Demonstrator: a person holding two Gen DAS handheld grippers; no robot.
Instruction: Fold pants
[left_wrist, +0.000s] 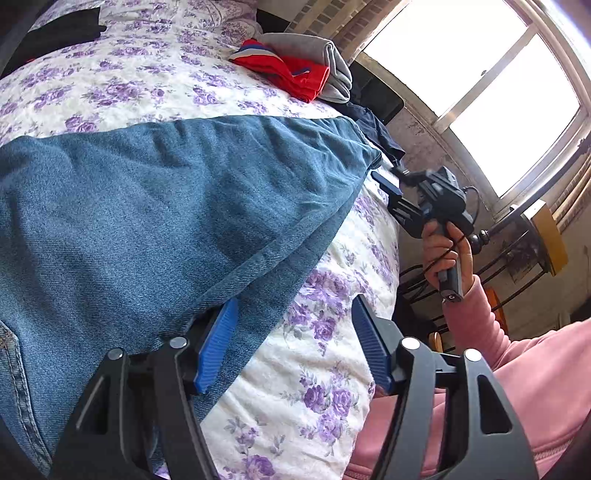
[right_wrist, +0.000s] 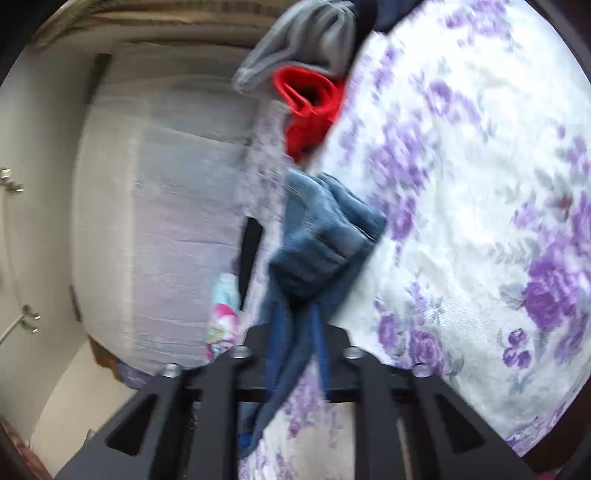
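Blue jeans (left_wrist: 166, 206) lie folded flat on a purple-flowered bedspread (left_wrist: 314, 387). My left gripper (left_wrist: 295, 302) is open at their near edge: the left pad (left_wrist: 218, 347) lies against the denim hem, and the right pad is over bare bedspread. A hand in a pink sleeve holds my right gripper (left_wrist: 388, 177) at the jeans' far right corner. In the blurred right wrist view that gripper (right_wrist: 297, 310) is open. The bunched denim corner (right_wrist: 325, 236) sits at its tips, between pads that stand slightly apart.
A red garment (left_wrist: 291, 74) and a folded grey one (left_wrist: 317, 55) lie at the bed's far side, with a dark garment (left_wrist: 373, 125) beside them and black cloth (left_wrist: 55, 33) at the top left. A window (left_wrist: 480, 92) and a metal frame (left_wrist: 517, 240) stand beyond the bed's right edge.
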